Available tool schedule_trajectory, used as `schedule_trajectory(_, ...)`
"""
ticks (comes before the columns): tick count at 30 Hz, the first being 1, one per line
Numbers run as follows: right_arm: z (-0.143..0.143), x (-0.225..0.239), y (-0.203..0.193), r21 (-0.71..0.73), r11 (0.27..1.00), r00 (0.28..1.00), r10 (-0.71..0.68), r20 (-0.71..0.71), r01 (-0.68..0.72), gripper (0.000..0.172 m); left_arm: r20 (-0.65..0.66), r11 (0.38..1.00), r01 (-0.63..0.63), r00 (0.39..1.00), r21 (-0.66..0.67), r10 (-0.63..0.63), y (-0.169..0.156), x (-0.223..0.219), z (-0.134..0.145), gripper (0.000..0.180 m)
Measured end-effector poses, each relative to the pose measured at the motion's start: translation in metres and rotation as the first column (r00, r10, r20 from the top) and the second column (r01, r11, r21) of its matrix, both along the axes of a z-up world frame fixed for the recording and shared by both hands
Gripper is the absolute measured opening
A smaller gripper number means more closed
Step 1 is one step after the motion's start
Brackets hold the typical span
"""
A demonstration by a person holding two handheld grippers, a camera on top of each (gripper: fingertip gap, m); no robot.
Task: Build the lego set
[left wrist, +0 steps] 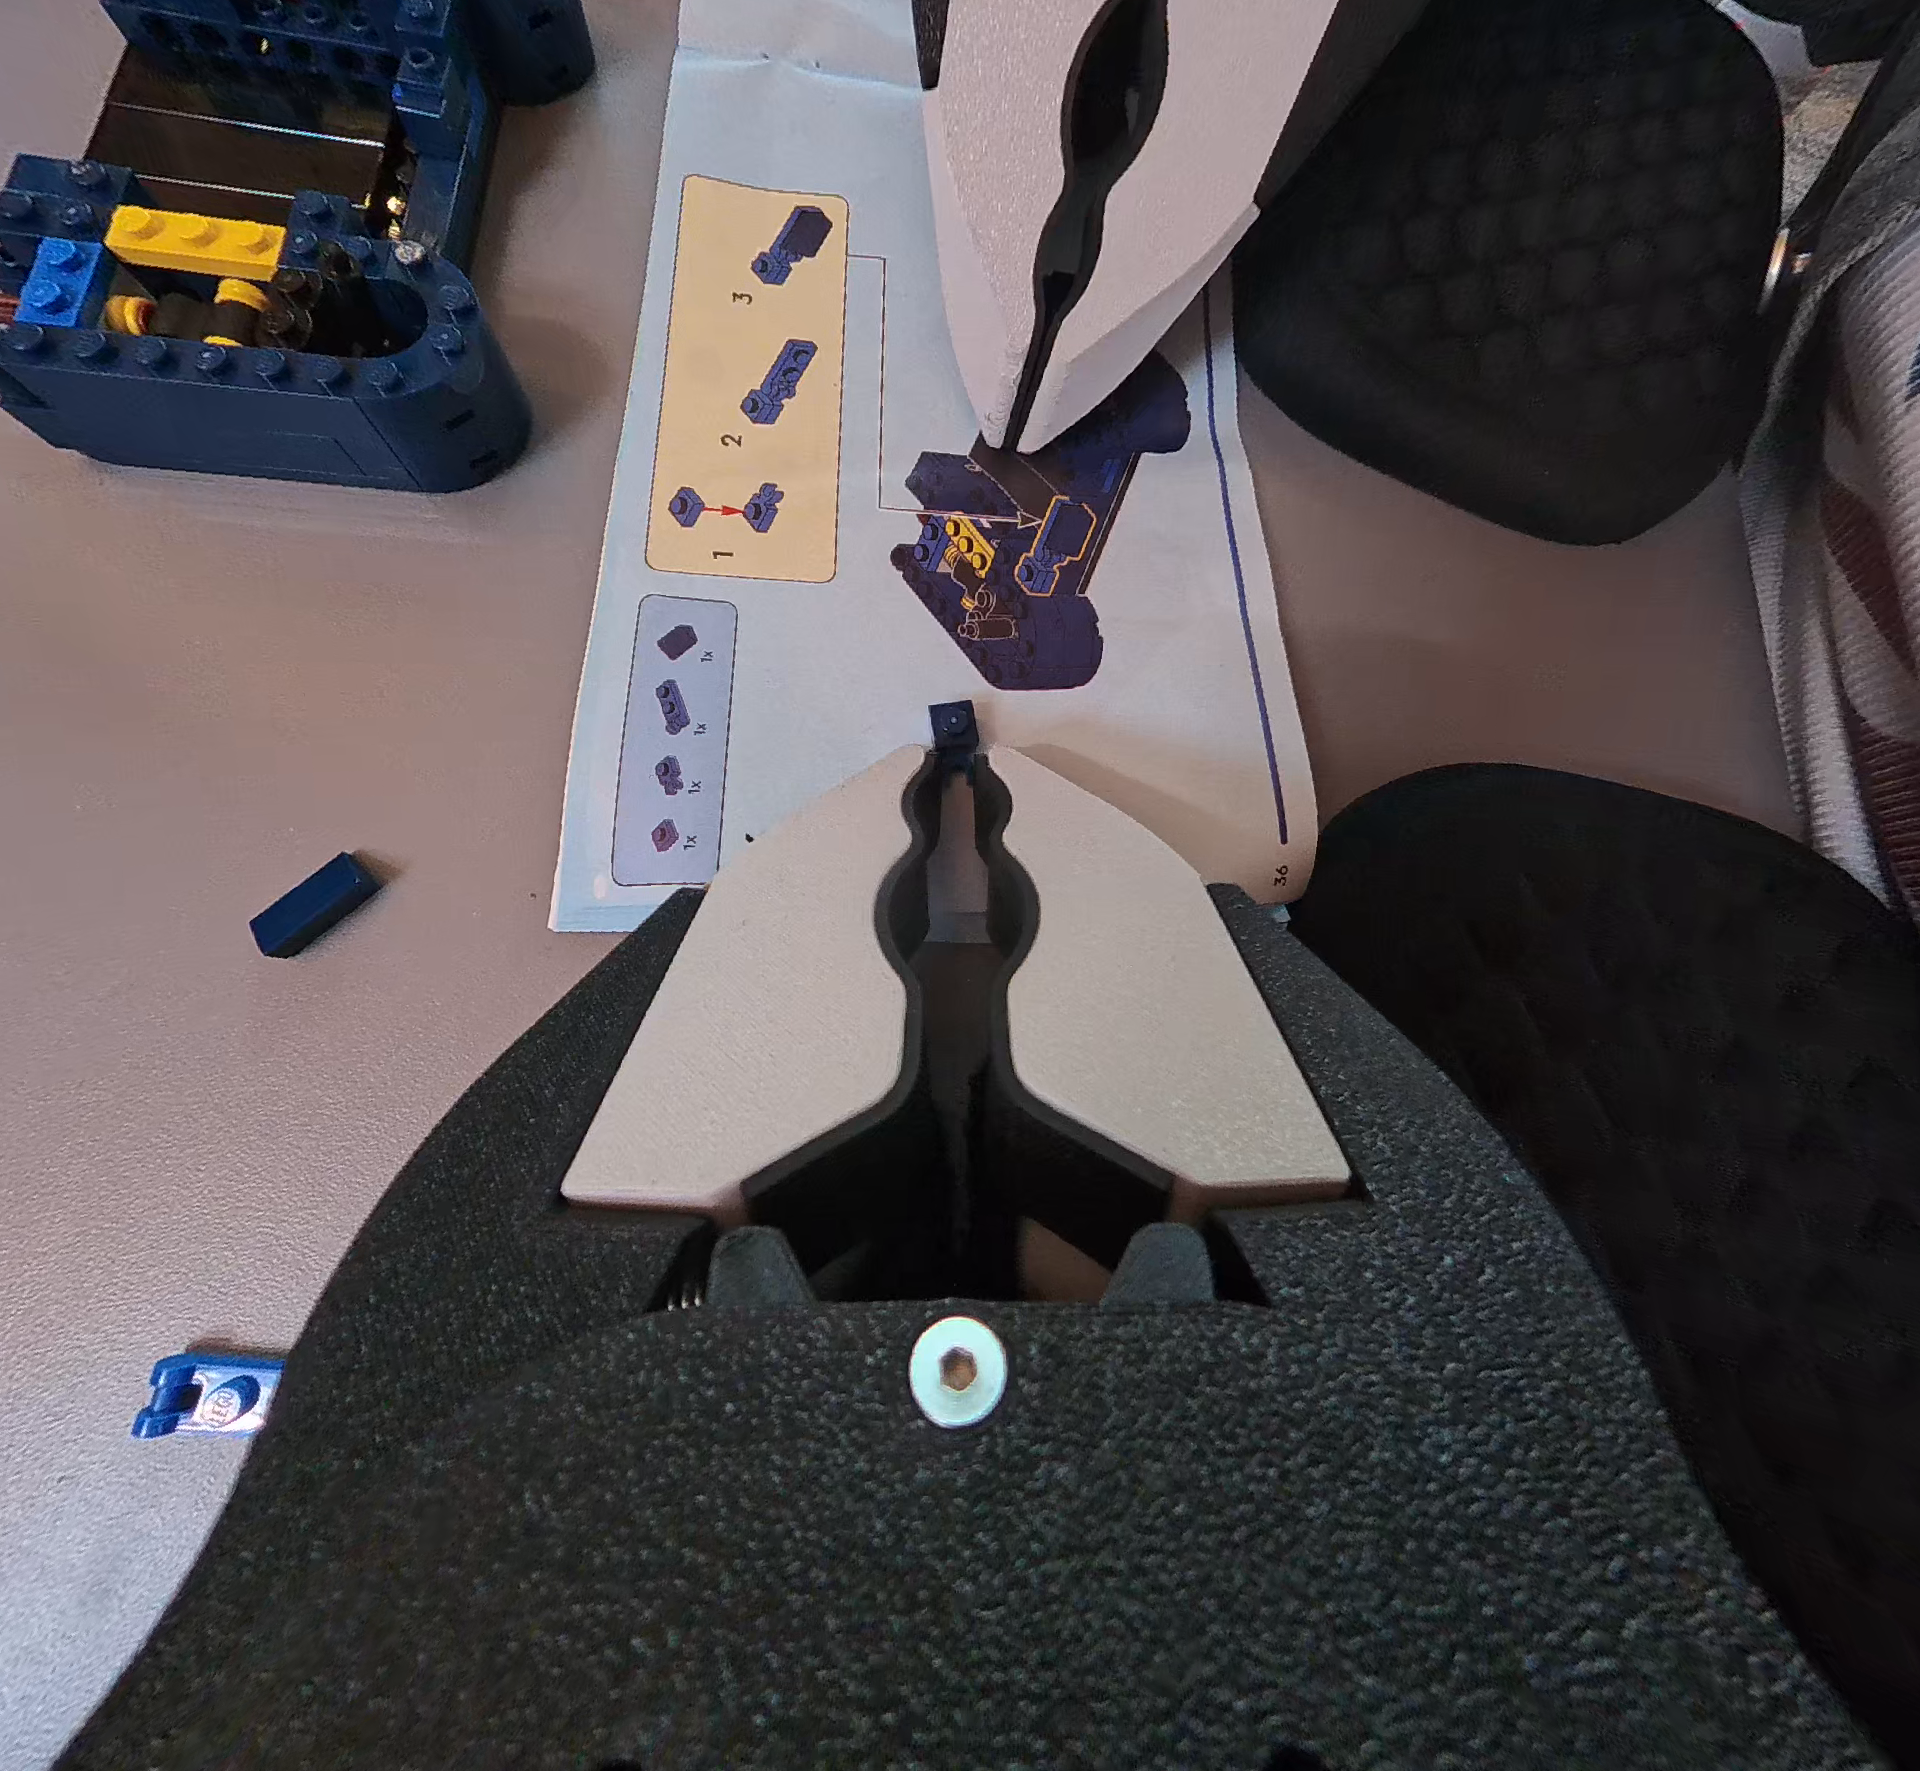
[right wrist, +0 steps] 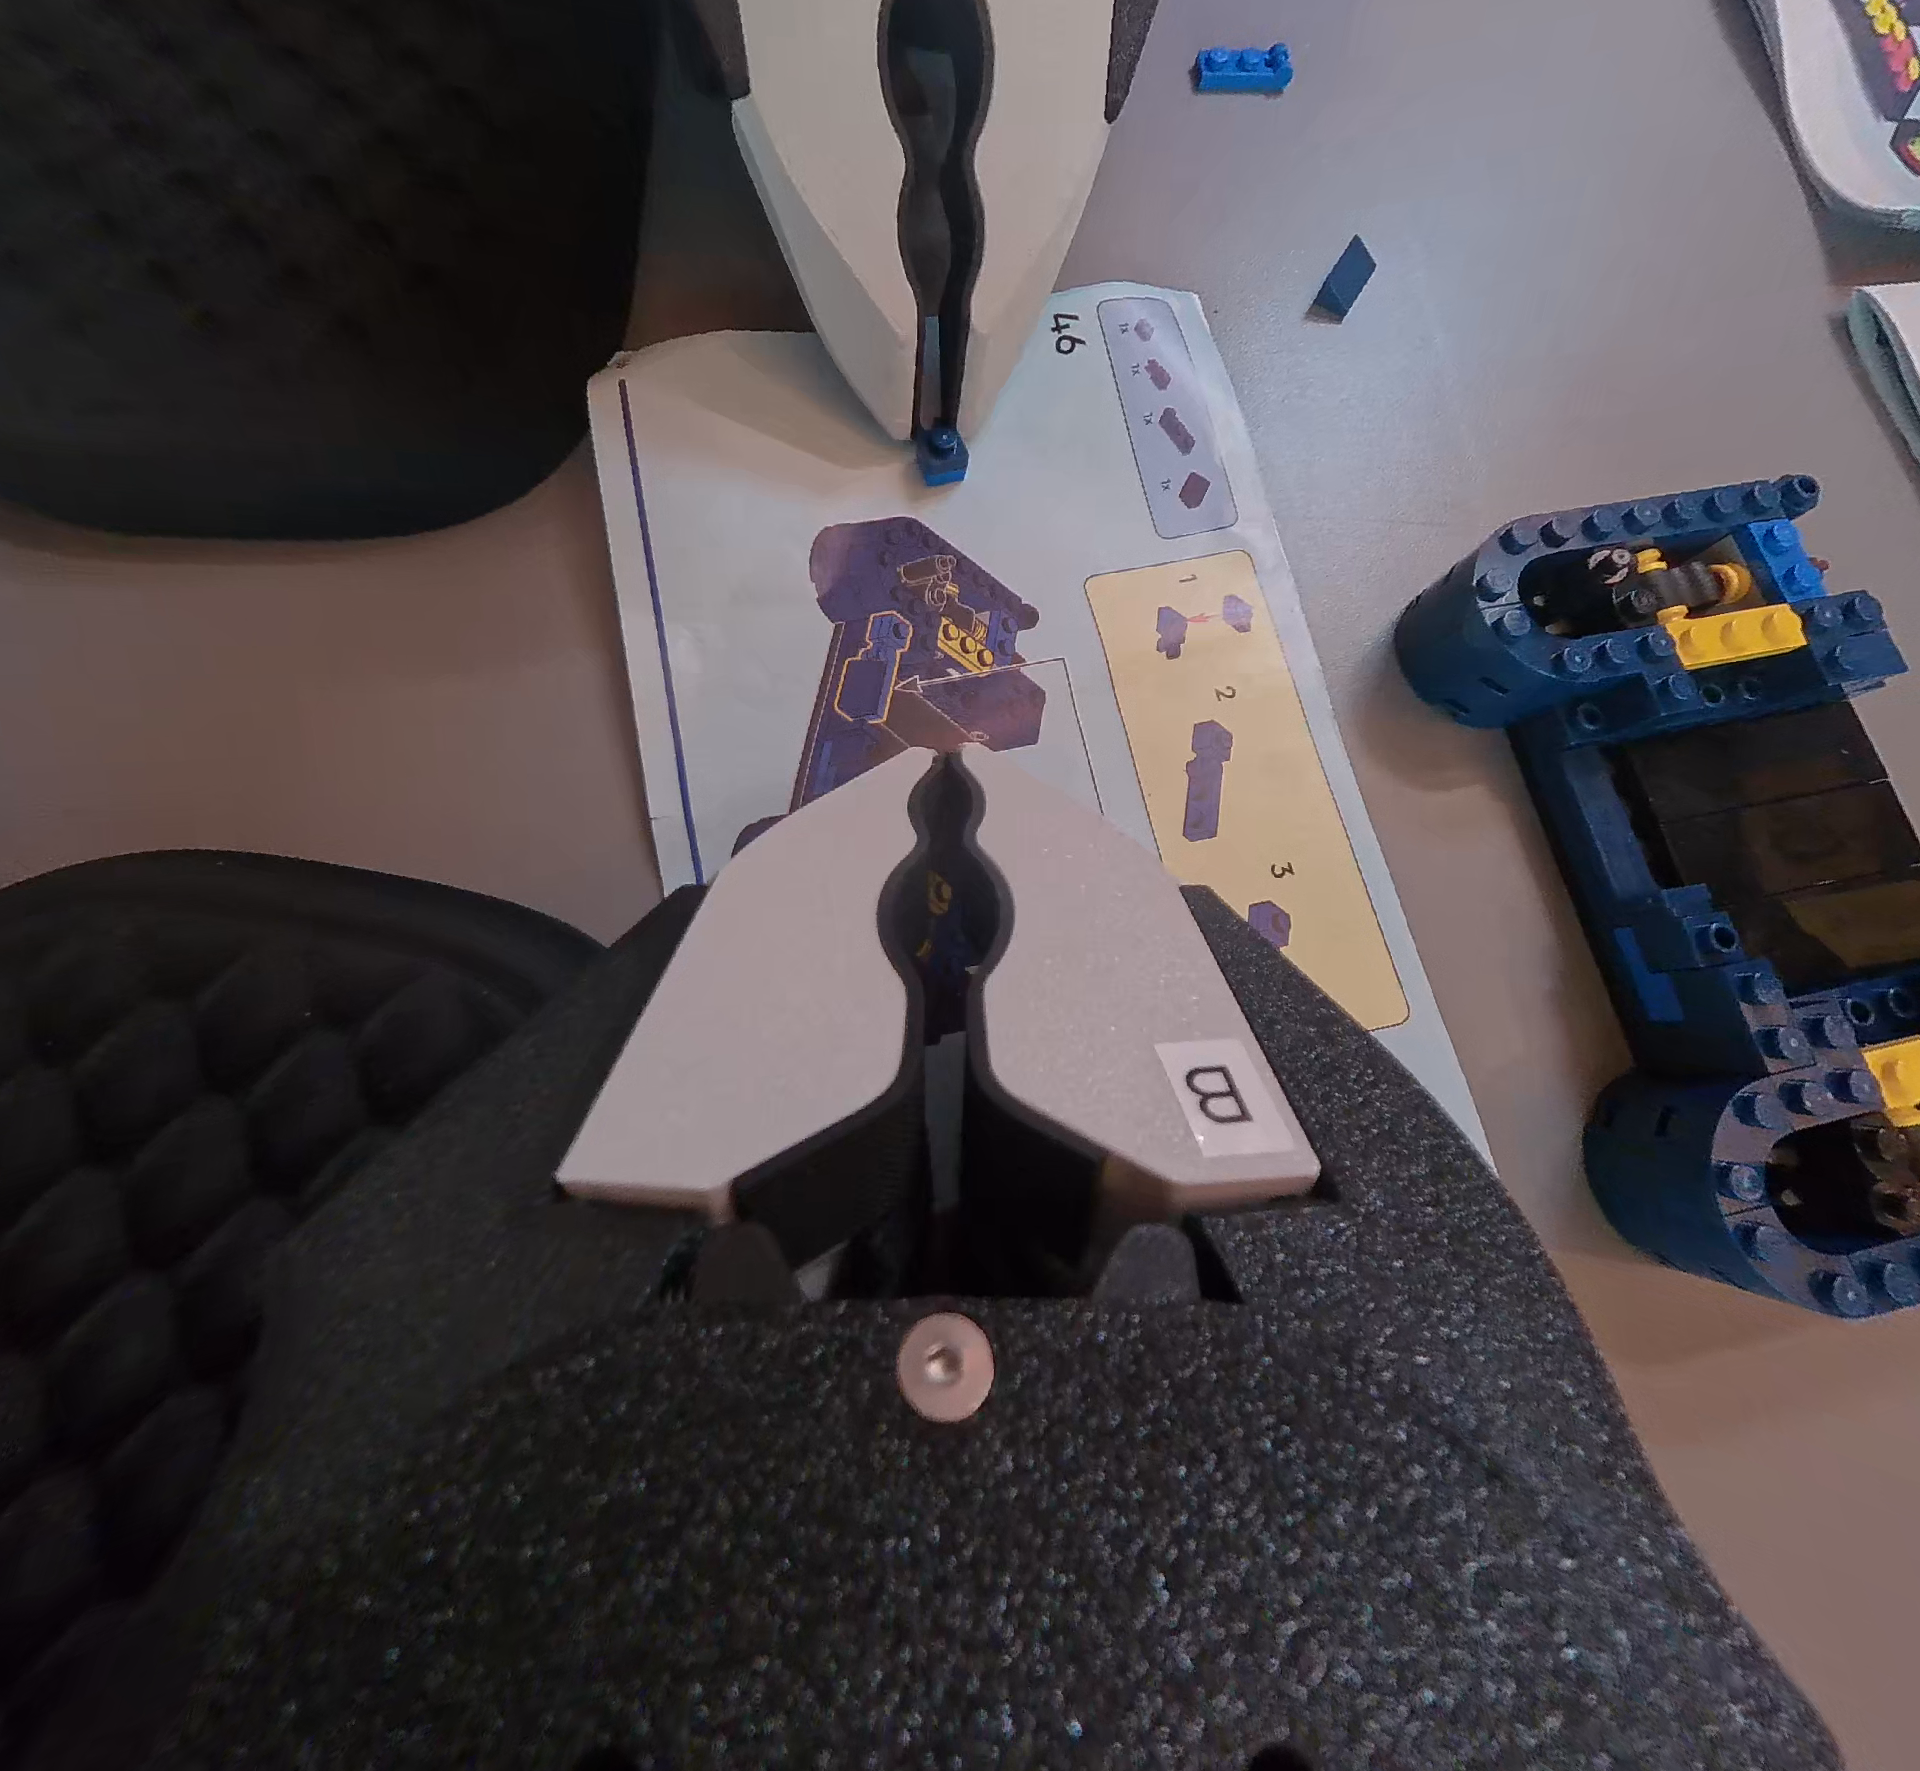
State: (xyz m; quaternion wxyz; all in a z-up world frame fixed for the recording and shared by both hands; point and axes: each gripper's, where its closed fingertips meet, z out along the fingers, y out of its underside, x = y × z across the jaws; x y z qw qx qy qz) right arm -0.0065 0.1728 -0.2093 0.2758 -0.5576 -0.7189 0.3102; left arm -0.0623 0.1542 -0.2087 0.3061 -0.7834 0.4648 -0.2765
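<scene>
Both jaws come first: the left gripper (left wrist: pixel 954 753) pinches a small dark blue stud brick (left wrist: pixel 952 724) at its very tips, while the right gripper (right wrist: pixel 948 760) has its jaws pressed together on nothing, tips resting on the open instruction booklet (left wrist: pixel 1049 713). Largest nearby is the dark blue brick model (right wrist: pixel 1704 890) with yellow bricks, standing on the counter (left wrist: pixel 312 682) beside the booklet. Two black cushioned pads (right wrist: pixel 270 183) lie on the booklet's other side. Smaller still, a loose dark blue tile (left wrist: pixel 315 902) and a bright blue plate (right wrist: pixel 1243 67) lie on the counter, well apart from both grippers.
</scene>
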Motion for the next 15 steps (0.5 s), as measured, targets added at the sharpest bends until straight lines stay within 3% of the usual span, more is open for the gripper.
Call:
schedule_trajectory(10,0.0,0.0,0.0,-0.004,1.0,1.0,0.0,0.0,0.0,0.0,0.004,1.0,0.01,1.0,0.001,-0.01,-0.001,0.0,0.0,0.005)
schedule_trajectory(15,0.0,0.0,0.0,-0.008,1.0,1.0,0.0,0.001,0.0,0.0,0.089,0.997,0.019,0.996,0.075,-0.026,0.0,-0.003,0.016,0.005)
